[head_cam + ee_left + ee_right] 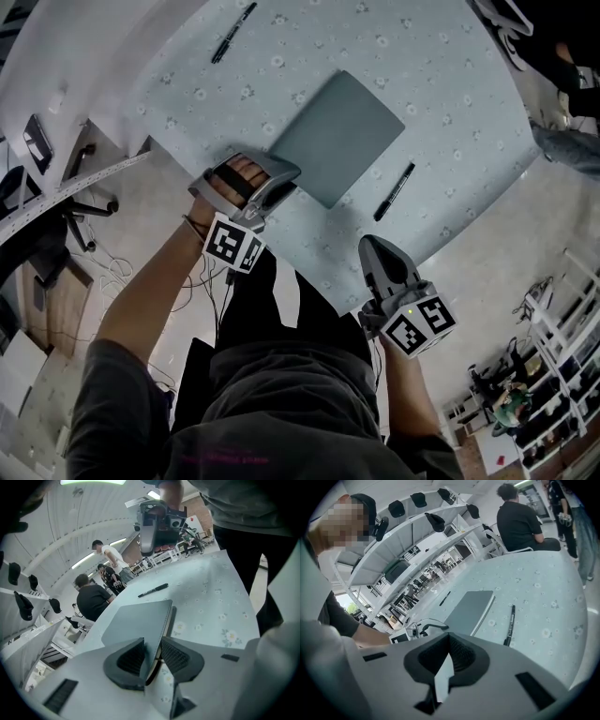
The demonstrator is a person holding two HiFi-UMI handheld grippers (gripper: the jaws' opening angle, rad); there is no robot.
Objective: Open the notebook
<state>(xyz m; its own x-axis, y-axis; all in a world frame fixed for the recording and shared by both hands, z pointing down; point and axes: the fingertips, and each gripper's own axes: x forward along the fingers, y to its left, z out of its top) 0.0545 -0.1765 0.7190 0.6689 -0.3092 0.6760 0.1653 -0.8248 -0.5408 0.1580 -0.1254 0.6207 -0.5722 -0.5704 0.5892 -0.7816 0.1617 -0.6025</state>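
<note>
Since the notebook (337, 139) lies shut near the middle of the table (450, 103), we judge that the task is only at its first step: taking hold of the cover. In the head view the left gripper (279, 180) is at the 7 o'clock corner of the notebook. Its own view shows the jaws narrow, pinched on the edge of the cover. That edge seems a little raised from the pages below, but we cannot be sure how much. The right gripper (375, 246) hovers at 5 o'clock from the notebook, over the near rim of the table, jaws pressed together with nothing between them.

The next move, we think, calls for lifting the cover in an arc toward 1 o'clock, with a firm pinch so the thin edge does not slip. The idle gripper could press the lower pages down if the whole book tries to rise.

The room is a wide workshop. The table has a pale blue cloth with small flowers. A rack of shelves (417, 531) holds dark caps, and a seated person (518, 520) in a dark shirt is beyond the far edge. One pen (395, 191) lies at 4 o'clock just beside the notebook, another pen (233, 32) at 11 o'clock, well apart.
</note>
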